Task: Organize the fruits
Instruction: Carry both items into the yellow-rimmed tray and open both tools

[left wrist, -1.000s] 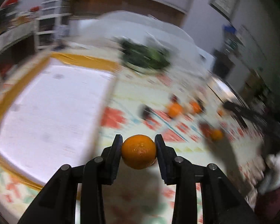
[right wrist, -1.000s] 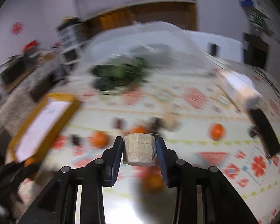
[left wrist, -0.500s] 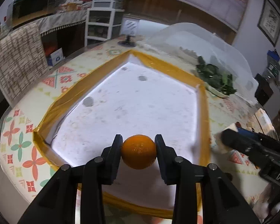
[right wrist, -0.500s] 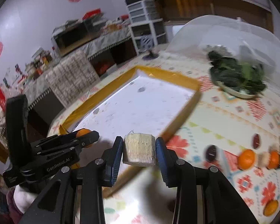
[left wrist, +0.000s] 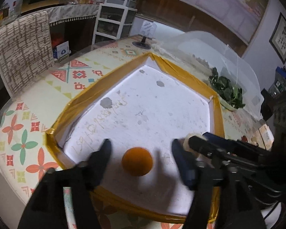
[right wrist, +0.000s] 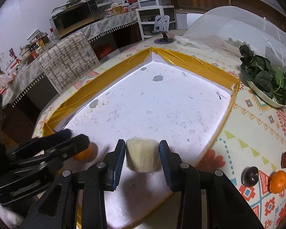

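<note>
Lower centre of the left view: your left claw (left wrist: pixel 138 152) is spread wide, released, and the orange (left wrist: pixel 137 161) lies between its fingers, touching neither, on the white tray (left wrist: pixel 152 103). In the right view, lower centre, your right claw (right wrist: pixel 142 157) is clenched on a pale fruit chunk (right wrist: pixel 142 157) above the same tray.

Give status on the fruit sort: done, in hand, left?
Done: one orange lies in the tray, with the left tongs open around it. In hand: the right tongs grip a pale chunk over the tray's near end. Left: an orange, two dark fruits and other pieces sit on the tablecloth.
</note>
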{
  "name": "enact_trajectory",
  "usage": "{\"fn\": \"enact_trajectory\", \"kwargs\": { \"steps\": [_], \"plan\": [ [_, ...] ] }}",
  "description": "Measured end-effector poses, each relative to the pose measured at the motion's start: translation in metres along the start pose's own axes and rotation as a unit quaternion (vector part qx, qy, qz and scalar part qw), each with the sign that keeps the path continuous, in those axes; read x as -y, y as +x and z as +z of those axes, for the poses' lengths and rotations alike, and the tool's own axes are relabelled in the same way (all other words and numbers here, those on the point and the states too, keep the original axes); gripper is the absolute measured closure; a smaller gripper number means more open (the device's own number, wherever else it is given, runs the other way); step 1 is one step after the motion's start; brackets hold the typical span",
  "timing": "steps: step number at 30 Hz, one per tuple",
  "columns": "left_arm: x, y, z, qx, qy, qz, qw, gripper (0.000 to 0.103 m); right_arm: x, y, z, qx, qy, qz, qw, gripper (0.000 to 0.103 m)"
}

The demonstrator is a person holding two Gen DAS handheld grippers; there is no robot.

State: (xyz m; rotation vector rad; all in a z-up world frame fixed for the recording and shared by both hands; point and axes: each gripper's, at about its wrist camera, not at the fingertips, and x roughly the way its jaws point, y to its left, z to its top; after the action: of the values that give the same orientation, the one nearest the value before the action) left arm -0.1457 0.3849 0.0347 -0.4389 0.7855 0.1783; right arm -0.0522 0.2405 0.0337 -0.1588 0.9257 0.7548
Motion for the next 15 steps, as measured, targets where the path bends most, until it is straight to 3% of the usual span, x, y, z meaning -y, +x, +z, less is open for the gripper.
{"fn": "enact_trajectory", "kwargs": {
  "steps": [3,5,9,12,15],
  "plan": [
    [-0.004,-0.006,0.000,0.004,-0.012,-0.007,0.9999,0.032,-0.005,-0.001,0.001,0.007,-0.011,-0.011,1.000,0.060],
    [-0.007,-0.007,0.000,0.003,-0.023,-0.008,0.9997,0.019,-0.006,-0.007,0.001,0.016,-0.012,-0.012,1.000,0.056],
    [-0.004,-0.012,0.001,-0.007,-0.032,0.024,0.9992,0.014,-0.002,-0.025,0.002,0.042,-0.004,-0.014,0.999,0.054],
    [-0.001,-0.018,-0.001,-0.008,-0.042,-0.025,0.9988,0.014,0.004,-0.044,0.001,0.063,0.009,-0.016,0.998,0.049],
    [0.006,-0.026,-0.004,0.003,-0.043,-0.044,0.9981,0.014,0.016,-0.066,-0.002,0.088,0.027,-0.019,0.996,0.044]
  ]
}}
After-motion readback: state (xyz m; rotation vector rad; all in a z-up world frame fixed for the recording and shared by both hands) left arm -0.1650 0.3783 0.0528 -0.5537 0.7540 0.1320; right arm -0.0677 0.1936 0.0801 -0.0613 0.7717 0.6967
